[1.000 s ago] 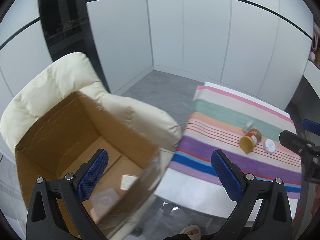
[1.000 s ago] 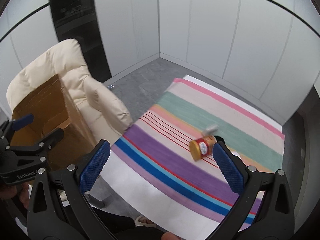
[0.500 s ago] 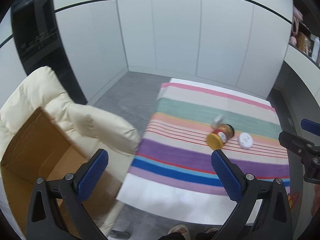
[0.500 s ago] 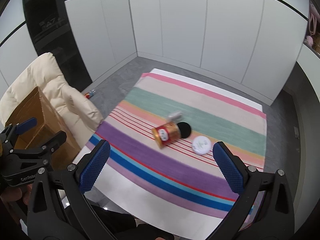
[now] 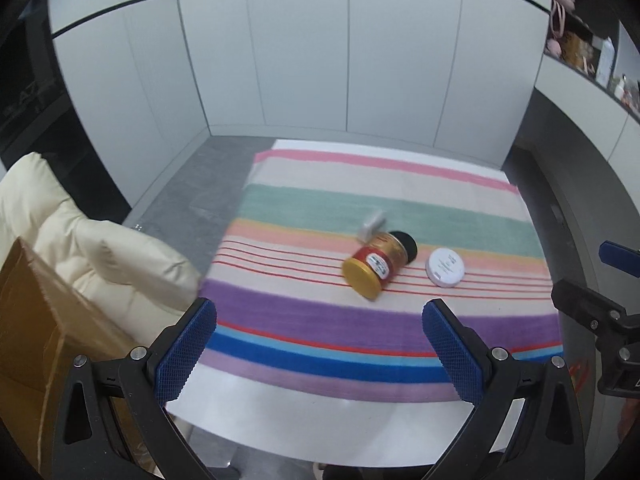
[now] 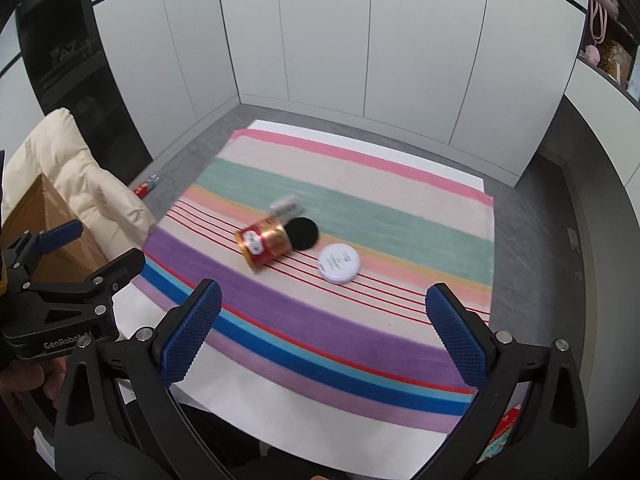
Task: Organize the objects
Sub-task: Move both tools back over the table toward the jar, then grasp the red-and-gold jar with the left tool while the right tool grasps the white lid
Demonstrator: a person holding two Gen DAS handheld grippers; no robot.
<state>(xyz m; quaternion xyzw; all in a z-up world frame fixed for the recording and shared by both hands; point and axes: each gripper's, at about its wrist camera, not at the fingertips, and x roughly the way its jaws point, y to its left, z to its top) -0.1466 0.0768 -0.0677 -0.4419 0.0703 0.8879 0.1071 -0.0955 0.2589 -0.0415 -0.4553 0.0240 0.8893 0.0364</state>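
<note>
A red and gold jar (image 5: 374, 266) (image 6: 264, 242) with a yellow lid lies on its side on the striped cloth (image 5: 320, 320) (image 6: 400, 208). A black round lid (image 5: 406, 242) (image 6: 304, 233), a white round tin (image 5: 445, 267) (image 6: 340, 263) and a small clear item (image 5: 372, 222) (image 6: 285, 207) lie beside it. My left gripper (image 5: 318, 346) is open and empty over the cloth's near edge. My right gripper (image 6: 322, 334) is open and empty, nearer than the jar.
A cardboard box (image 5: 36, 344) (image 6: 40, 216) sits on a cream padded chair (image 5: 112, 256) (image 6: 80, 176) at the left. White cabinet walls stand behind. A shelf with small items (image 5: 580, 48) is at the upper right.
Both grippers swung right, away from the box on the chair, and now face the striped cloth. The jar and lids have come toward the middle of both views.
</note>
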